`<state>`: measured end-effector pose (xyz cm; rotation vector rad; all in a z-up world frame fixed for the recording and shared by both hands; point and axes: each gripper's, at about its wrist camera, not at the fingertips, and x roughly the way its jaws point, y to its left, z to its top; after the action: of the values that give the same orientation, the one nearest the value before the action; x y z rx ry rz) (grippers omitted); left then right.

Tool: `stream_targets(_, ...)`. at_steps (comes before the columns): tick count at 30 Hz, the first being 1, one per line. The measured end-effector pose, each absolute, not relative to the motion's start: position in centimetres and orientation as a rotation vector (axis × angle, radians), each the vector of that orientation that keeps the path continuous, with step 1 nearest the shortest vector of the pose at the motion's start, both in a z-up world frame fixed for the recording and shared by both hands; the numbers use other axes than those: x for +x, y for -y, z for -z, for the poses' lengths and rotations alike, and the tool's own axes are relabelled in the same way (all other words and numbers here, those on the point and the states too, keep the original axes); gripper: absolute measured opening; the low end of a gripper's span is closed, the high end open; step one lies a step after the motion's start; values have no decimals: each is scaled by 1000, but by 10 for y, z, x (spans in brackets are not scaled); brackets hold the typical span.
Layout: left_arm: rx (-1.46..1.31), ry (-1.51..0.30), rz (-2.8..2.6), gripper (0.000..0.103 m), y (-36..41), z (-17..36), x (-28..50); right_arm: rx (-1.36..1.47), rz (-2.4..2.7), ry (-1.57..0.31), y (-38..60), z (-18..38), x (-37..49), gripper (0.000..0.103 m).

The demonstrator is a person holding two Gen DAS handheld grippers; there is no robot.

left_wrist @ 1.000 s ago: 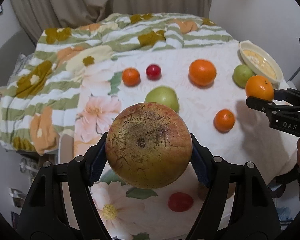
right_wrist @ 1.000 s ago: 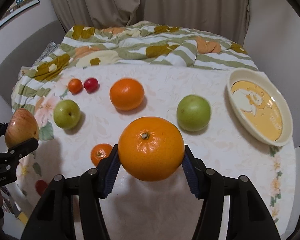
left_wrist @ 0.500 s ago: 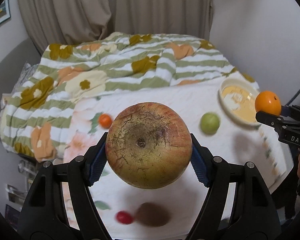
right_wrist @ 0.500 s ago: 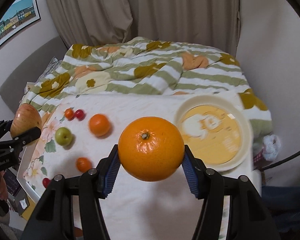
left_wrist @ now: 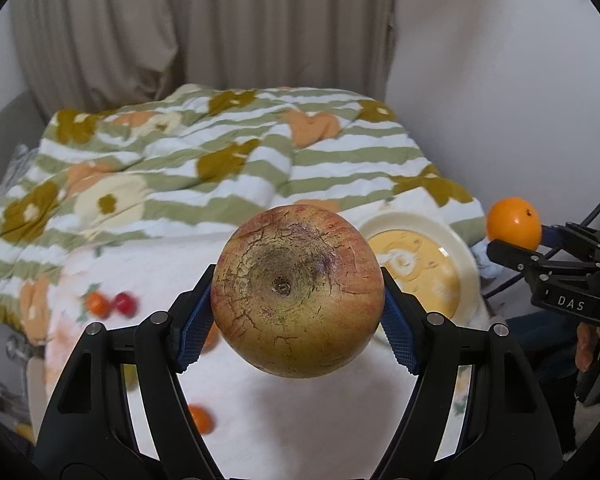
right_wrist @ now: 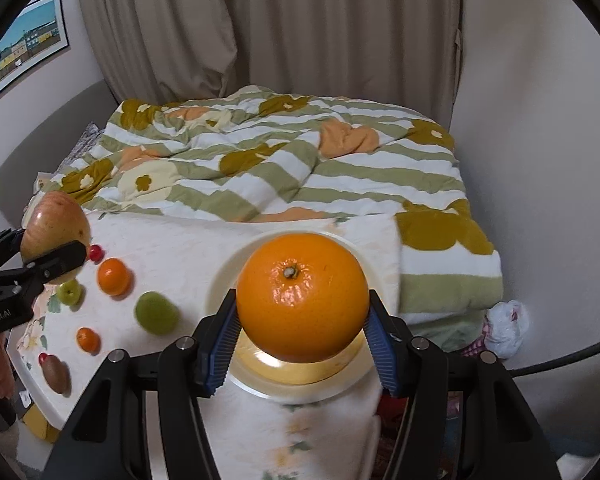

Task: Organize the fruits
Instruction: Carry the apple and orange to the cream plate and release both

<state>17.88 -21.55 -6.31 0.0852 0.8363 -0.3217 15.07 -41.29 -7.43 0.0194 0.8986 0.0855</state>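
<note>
Both grippers carry fruit above the table.

The left gripper (left_wrist: pixel 298 312) clamps a cracked reddish-yellow apple (left_wrist: pixel 297 291); the right gripper (right_wrist: pixel 302 330) clamps a large orange (right_wrist: pixel 302 298) in front of the cream plate (right_wrist: pixel 220 280). Smaller oranges, green fruits, a kiwi (right_wrist: pixel 55 373) and red ones lie on the white cloth (right_wrist: pixel 172 248).

A quilt (right_wrist: pixel 284 168) striped green and white with orange and olive flowers lies rumpled behind the white floral cloth (right_wrist: pixel 188 248). Beige curtains (right_wrist: pixel 268 40) hang at the back, a framed picture (right_wrist: pixel 24 48) on the left wall, a white bag (right_wrist: pixel 508 322) low right
</note>
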Motion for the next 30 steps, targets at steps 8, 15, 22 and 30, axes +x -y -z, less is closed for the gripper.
stream_targets(8, 141, -895, 473, 81, 281, 95, 224, 63, -28, -905, 445, 85, 170, 55)
stream_targets(15, 237, -935, 568, 81, 320, 132, 251, 129, 33, -928, 460, 104, 185, 55)
stream_targets(22, 351, -933, 638, 81, 350, 163, 266, 176, 98, -948, 470, 117, 188, 55)
stream_targets(30, 464, -897, 697, 81, 375, 185, 267, 213, 177, -963, 485, 124, 181, 55)
